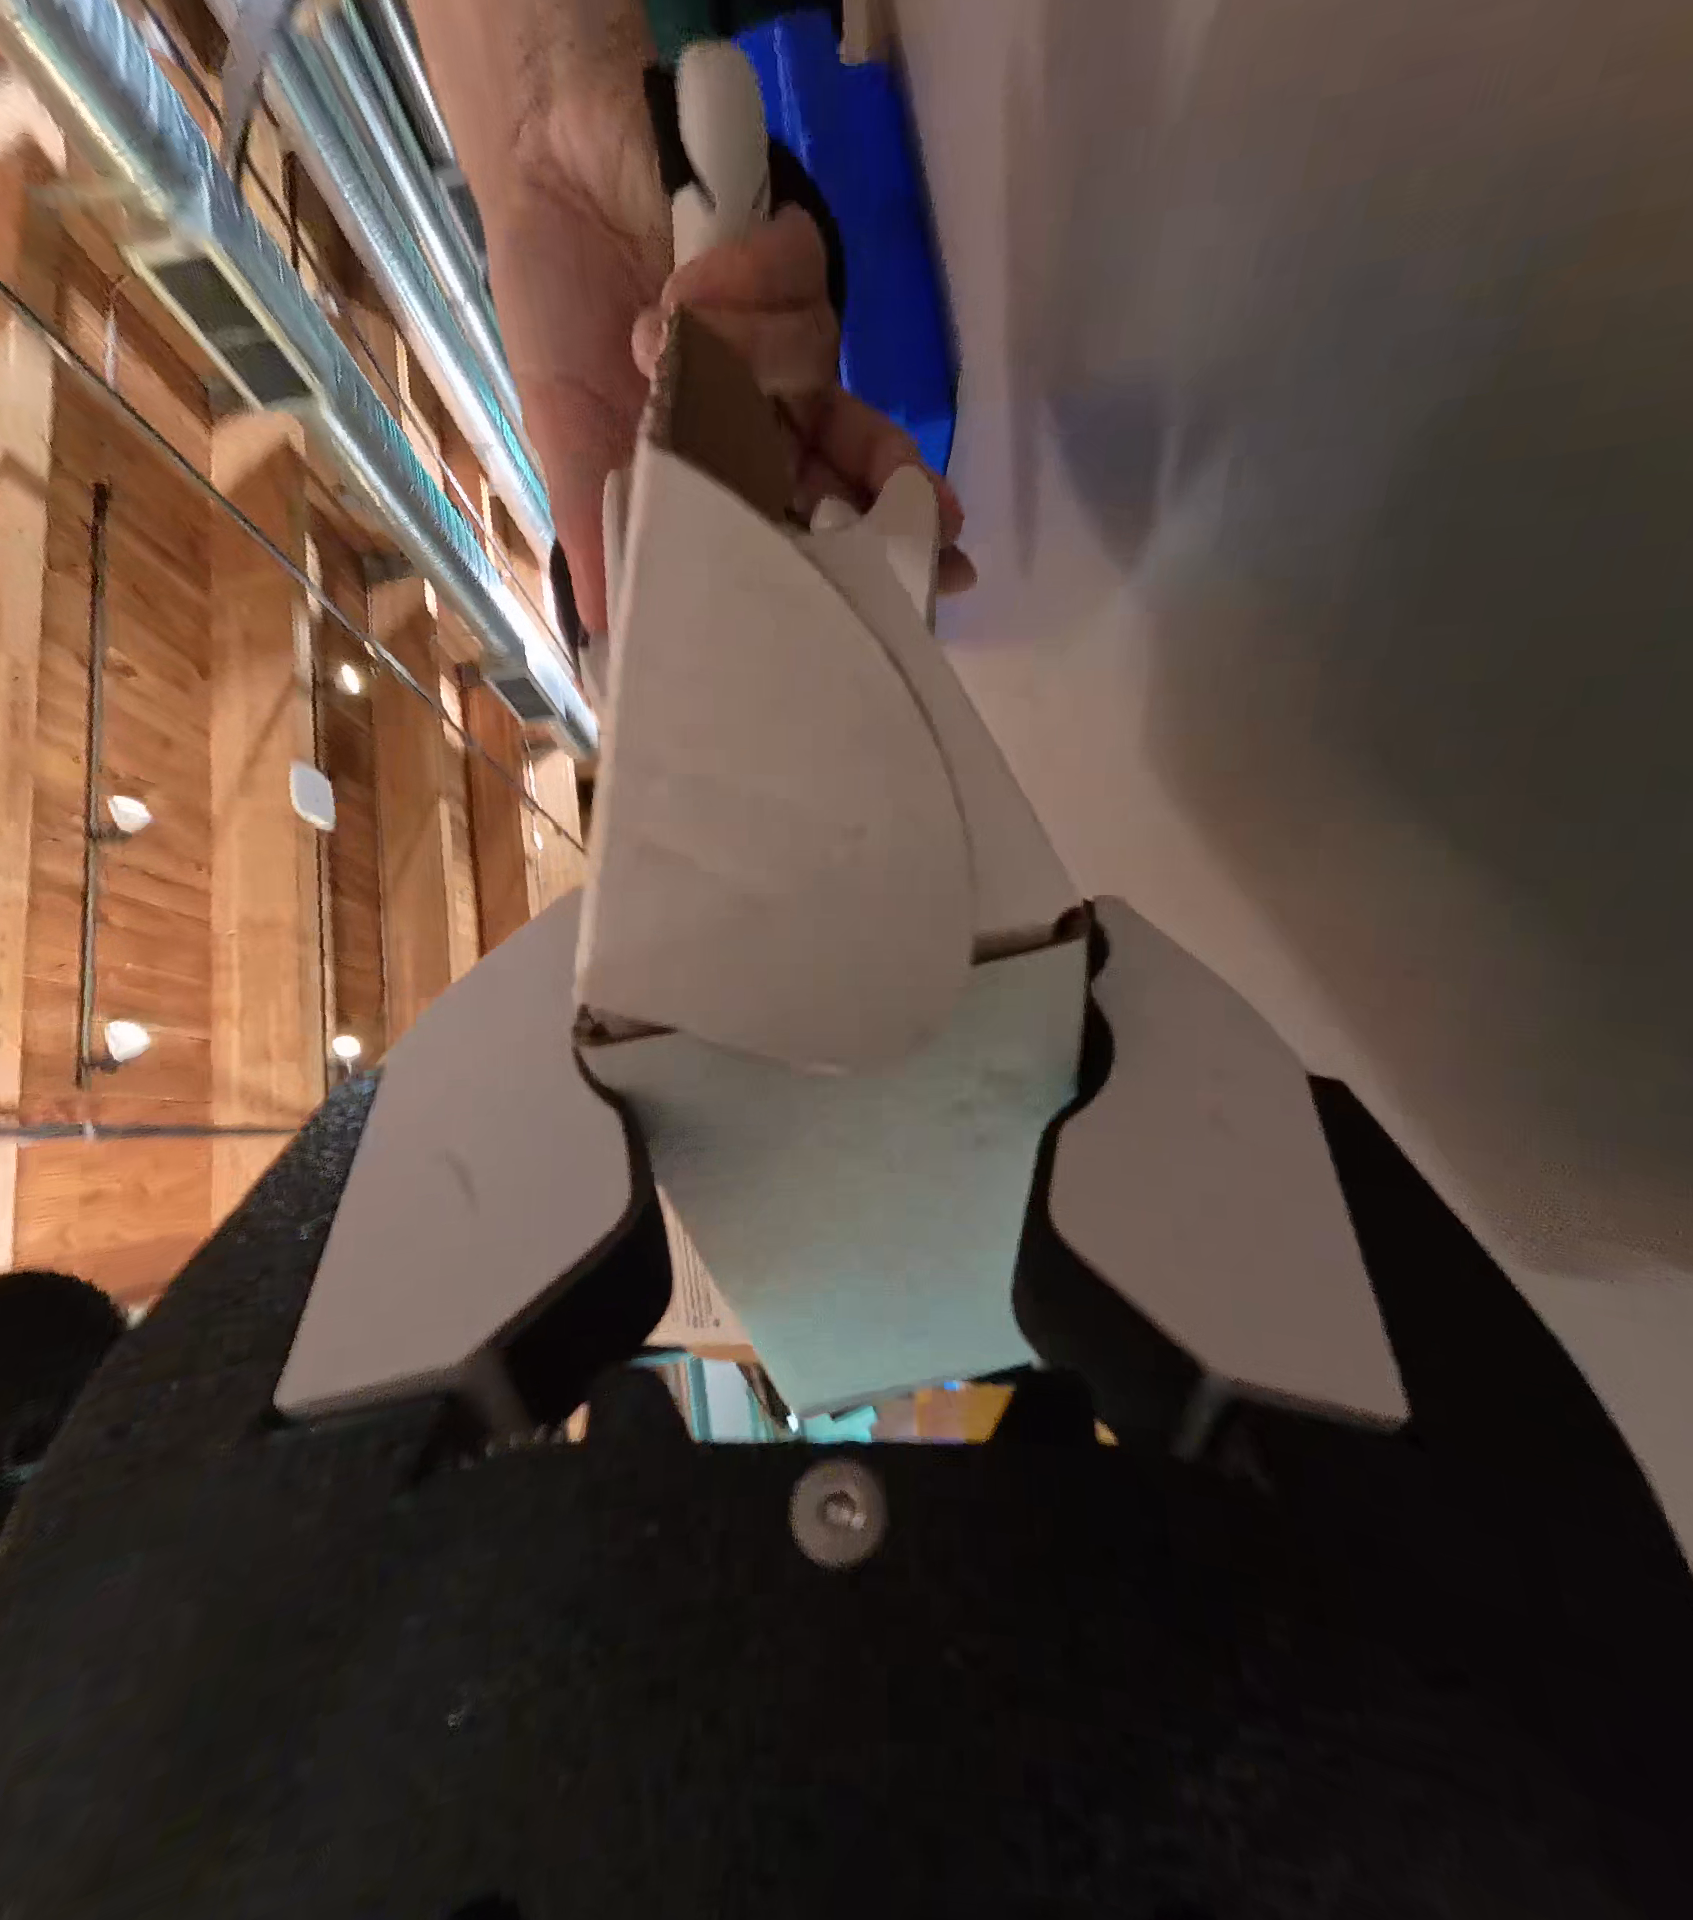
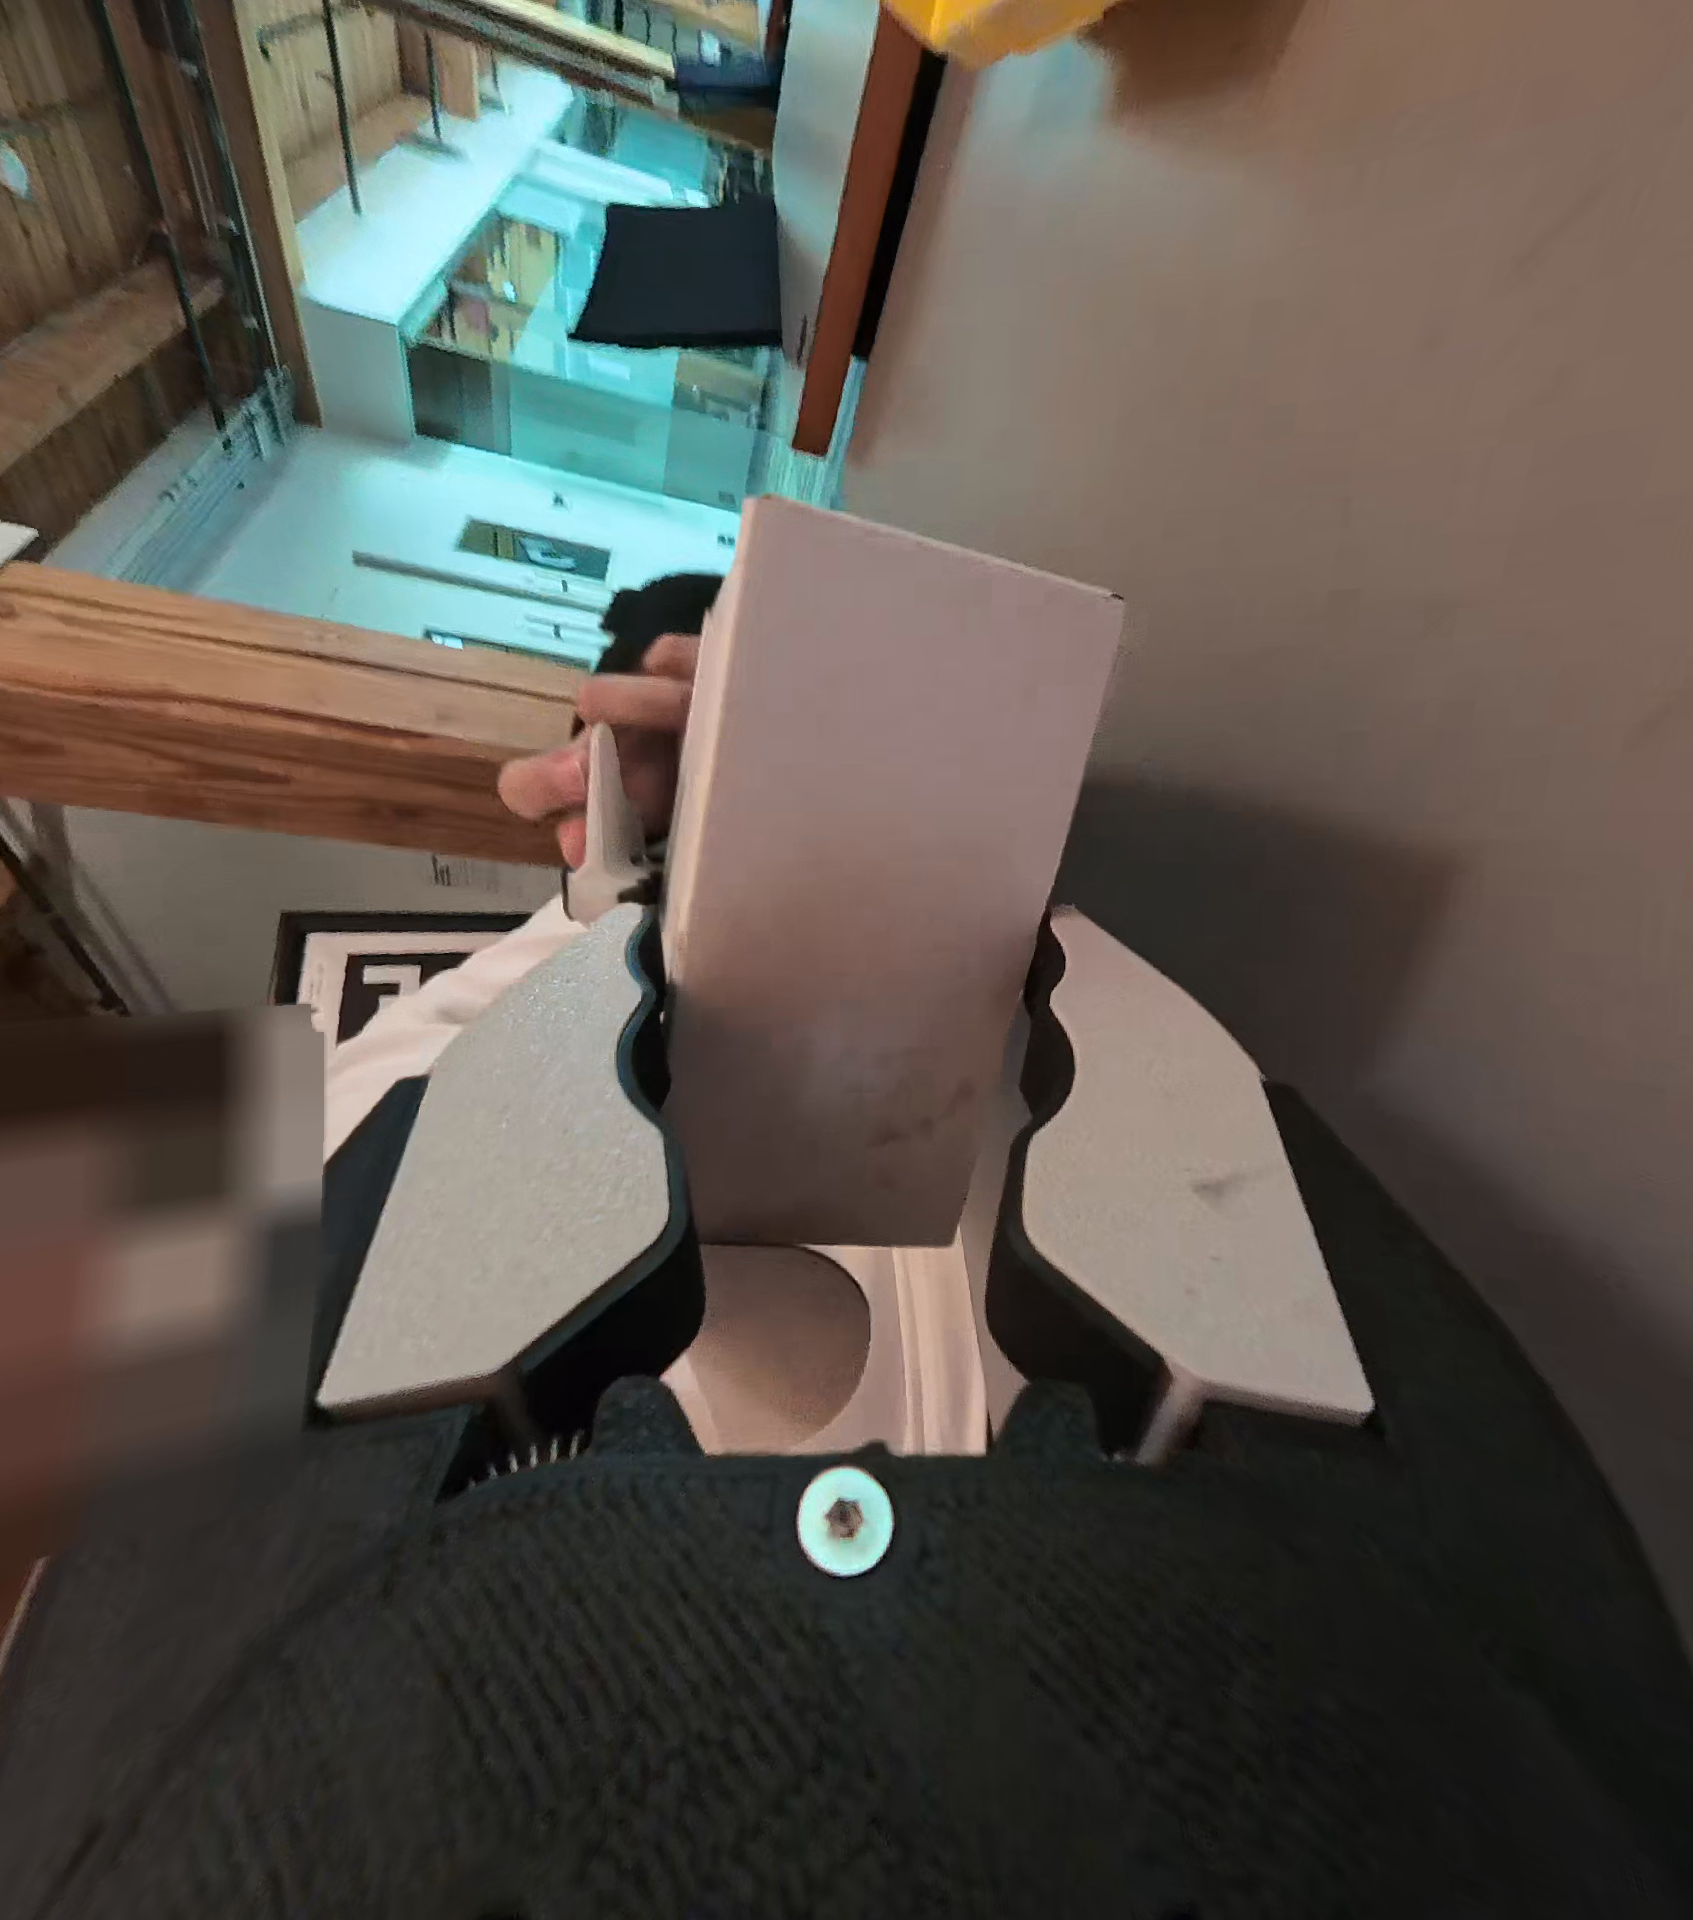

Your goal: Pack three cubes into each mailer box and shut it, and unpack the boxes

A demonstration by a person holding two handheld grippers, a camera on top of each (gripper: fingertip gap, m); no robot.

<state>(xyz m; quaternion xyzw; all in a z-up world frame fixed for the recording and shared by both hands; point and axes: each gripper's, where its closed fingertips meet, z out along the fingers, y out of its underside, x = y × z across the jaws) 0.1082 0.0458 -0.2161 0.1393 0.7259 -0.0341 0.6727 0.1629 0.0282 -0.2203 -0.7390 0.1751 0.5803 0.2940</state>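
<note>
A: Start close in. What is the left claw [image 1: 837, 1060] doing?

B: It is clenched on the white mailer box [image 1: 780, 831]. Both grey fingers [image 1: 468, 1195] press the box's sides, and the box runs away from the camera between them, tilted, with a rounded flap curving over its near end.

A: And the right claw [image 2: 847, 1049]?

B: Also grasping the same mailer box [image 2: 873, 883], from the opposite end. Its left finger touches the box's side. The right finger sits just beside the other side, and contact there is hard to confirm. Below the box, between the fingers, a rounded flap shows.

A: So where is the box, exactly?

B: Held in the air between the two claws, off any desk. I cannot tell whether any cubes are inside.

A: Farther along the box?

B: In the left wrist view, a hand [image 1: 769, 343] shows at the far end of the box, fingers around a white trigger handle [image 1: 717, 135], with a brown cardboard edge [image 1: 717, 416] beside it. In the right wrist view, another hand [image 2: 613, 748] grips a white trigger beyond the box's left edge.

A: And the background?

B: Timber beams [image 2: 198, 717] and wooden planking, metal ducting [image 1: 322, 343] with small lamps, and a pale wall [image 2: 1444, 416] on the right. Much of it is blurred
</note>
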